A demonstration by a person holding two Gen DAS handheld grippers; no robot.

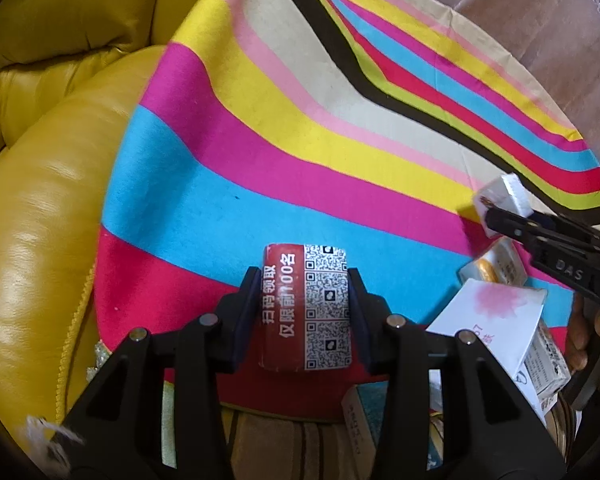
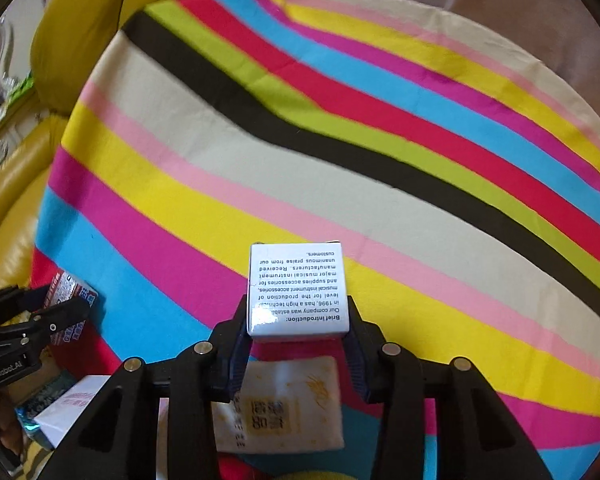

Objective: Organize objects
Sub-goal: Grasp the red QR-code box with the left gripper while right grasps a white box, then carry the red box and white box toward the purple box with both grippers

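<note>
A red box with a white QR panel is clamped between the fingers of the left gripper, pads pressed on both its long sides, and is held over the blue and red stripes of a striped cloth. A white box printed with black text is clamped by the right gripper, fingers narrowed onto its two sides, over the yellow and pink stripes of the cloth. In the left wrist view the right gripper is seen at the right edge with the white box in it. Below the white box a cream packet with a yellow QR mark is seen lying on the cloth. A white carton with a pink blotch is seen just beside the red box, among other small boxes. A yellow leather sofa is seen to the left of the cloth.
</note>
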